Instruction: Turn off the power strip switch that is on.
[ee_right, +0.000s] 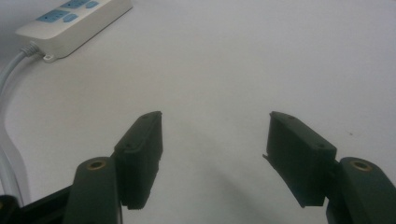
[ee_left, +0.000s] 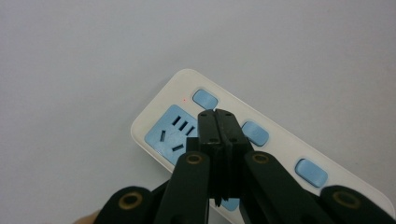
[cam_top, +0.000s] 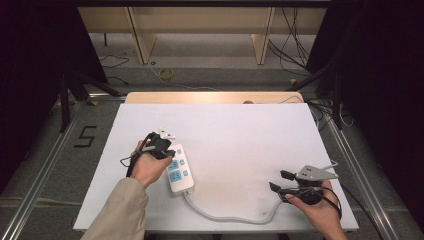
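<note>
Your left tongs (cam_top: 167,145) sit directly over the power strip (cam_top: 180,173), jaws pressed together with nothing between them. In the left gripper view the closed tips (ee_left: 218,122) hang over the strip's face (ee_left: 163,100), between the far socket (ee_left: 173,133) and the row of blue switches. Whether the tips actually touch the plastic, you cannot tell from here.

The strip lies left of centre on the white table (cam_top: 240,135). Its long axis runs from the far end, under your left hand (cam_top: 149,167), towards you and slightly to the right, ending at the cord exit. So the thing is straight below the left tongs, and the nearest switch (ee_left: 205,98) sits just beyond the tips. Any press turns on a short push forward and down, by my reading.

Your right tongs (cam_top: 280,181) hang well apart from the strip, near the table's near right corner, jaws wide and empty. In the right gripper view the strip (ee_right: 77,21) shows far off at upper left. The left hand is plainly the nearer one.

Count:
- one power strip
- three blue switches in a row, seen in the left gripper view
- sockets partly hidden under the tongs, so no firm count
- one grey cord (cam_top: 225,216), curving along the near edge towards your right hand (cam_top: 320,210)
</note>
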`<action>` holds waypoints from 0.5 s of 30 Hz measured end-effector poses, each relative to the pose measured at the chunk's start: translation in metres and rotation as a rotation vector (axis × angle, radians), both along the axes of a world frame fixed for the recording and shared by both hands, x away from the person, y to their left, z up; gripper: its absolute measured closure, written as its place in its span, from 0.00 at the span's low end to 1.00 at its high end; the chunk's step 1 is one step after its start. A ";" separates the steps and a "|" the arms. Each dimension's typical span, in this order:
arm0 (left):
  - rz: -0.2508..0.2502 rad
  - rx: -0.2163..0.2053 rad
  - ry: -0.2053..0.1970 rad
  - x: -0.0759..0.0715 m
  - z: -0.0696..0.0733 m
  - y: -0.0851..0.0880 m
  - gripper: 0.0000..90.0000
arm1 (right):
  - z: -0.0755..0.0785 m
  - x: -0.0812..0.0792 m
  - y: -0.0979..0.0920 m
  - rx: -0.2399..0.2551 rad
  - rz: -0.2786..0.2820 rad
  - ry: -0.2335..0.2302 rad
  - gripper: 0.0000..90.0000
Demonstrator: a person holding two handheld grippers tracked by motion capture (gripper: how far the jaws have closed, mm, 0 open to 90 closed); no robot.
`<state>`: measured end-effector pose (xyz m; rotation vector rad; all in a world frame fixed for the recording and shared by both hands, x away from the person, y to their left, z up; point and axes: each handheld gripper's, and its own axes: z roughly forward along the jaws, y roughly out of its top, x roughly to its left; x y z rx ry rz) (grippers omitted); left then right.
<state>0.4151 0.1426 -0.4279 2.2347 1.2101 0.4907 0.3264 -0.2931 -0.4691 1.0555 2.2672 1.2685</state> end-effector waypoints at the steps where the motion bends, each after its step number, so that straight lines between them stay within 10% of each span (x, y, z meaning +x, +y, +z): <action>1: 0.000 0.002 0.002 0.000 0.000 0.000 1.00 | 0.000 0.000 0.000 0.000 0.000 0.001 0.41; 15: -0.005 0.010 0.016 0.007 0.002 -0.004 1.00 | 0.000 0.000 0.000 -0.002 -0.002 0.001 0.41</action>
